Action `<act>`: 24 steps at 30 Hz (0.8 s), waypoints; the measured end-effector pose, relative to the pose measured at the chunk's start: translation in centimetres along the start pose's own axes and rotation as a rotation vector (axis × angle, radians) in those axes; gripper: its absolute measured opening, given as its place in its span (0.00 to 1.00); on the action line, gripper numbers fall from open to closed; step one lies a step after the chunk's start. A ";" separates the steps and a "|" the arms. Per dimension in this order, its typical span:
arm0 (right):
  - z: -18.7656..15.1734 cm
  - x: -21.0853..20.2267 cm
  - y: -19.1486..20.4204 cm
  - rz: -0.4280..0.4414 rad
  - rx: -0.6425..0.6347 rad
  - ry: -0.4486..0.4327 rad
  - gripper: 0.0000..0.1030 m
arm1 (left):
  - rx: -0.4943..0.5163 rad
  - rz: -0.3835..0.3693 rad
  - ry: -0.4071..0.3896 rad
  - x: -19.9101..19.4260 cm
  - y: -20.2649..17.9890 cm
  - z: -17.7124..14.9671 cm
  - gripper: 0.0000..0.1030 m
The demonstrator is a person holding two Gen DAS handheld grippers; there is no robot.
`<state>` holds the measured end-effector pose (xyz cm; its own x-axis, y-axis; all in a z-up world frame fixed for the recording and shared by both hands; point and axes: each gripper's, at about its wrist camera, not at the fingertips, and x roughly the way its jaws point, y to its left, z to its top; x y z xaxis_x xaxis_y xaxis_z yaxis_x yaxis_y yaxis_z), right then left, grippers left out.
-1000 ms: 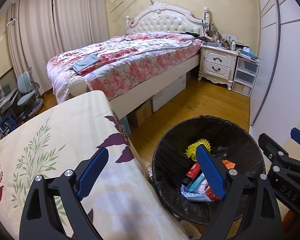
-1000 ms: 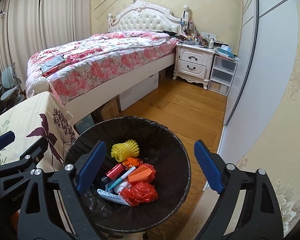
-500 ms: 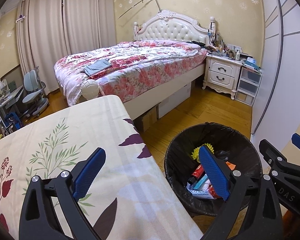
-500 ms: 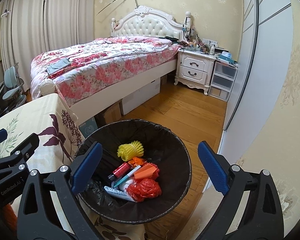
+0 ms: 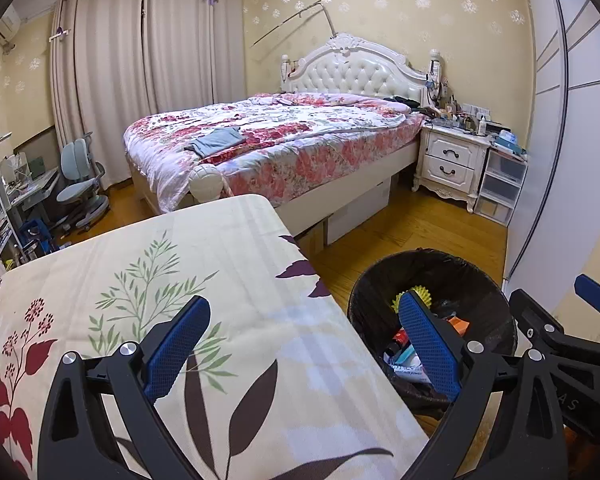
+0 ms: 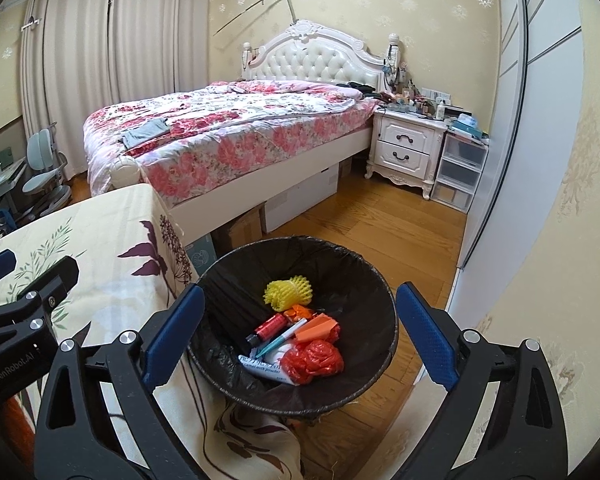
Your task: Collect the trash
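Each fisheye view looks forward and downward along its own black, blue-padded fingers. The left wrist view sits near above the cream leaf-printed tablecloth point(image 5: 204, 280), with the black-lined round waste bin point(image 5: 484, 280) at right. The right wrist view hangs nearly over that bin point(image 6: 364, 276). Both share the far floral-quilted bed point(image 5: 300, 136).

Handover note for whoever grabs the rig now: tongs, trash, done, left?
Left tongs: open, empty, over the table edge; jaws have just been opening.
Right tongs: open, empty, over the bin; jaws have just been opening too.
Trash: in the bin on the floor beside the table: yellow foam net, red bag, orange paper, pen, red bottle, white packet.
Done: those pieces binned.
Left: no trash visible on the visible part of the table; check areas out of view.
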<state>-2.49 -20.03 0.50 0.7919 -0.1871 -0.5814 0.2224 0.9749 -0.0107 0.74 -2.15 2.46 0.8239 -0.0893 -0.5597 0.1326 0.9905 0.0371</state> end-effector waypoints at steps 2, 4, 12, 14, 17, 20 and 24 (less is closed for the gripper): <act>-0.2 -0.5 0.2 0.005 0.000 0.000 0.91 | -0.005 0.003 -0.001 -0.6 0.4 -0.4 0.92; -0.4 -1.0 0.3 0.013 0.000 -0.002 0.91 | -0.010 0.008 -0.003 -1.2 0.7 -0.6 0.92; -1.1 -3.1 1.0 0.032 -0.017 -0.021 0.91 | -0.037 0.022 -0.014 -2.9 2.3 -1.6 0.92; -1.1 -3.5 1.1 0.036 -0.019 -0.025 0.91 | -0.037 0.025 -0.013 -3.2 2.5 -1.9 0.92; -1.2 -3.7 1.3 0.039 -0.023 -0.028 0.91 | -0.040 0.026 -0.013 -3.3 2.7 -2.1 0.92; -1.2 -3.7 1.4 0.040 -0.023 -0.027 0.91 | -0.047 0.025 -0.011 -3.2 3.1 -2.1 0.92; -1.2 -3.8 1.4 0.039 -0.023 -0.030 0.91 | -0.049 0.025 -0.014 -3.3 3.2 -2.0 0.92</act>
<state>-5.84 -17.80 1.70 0.8163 -0.1517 -0.5573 0.1780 0.9840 -0.0070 -2.70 1.49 2.75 0.8345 -0.0658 -0.5471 0.0850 0.9963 0.0098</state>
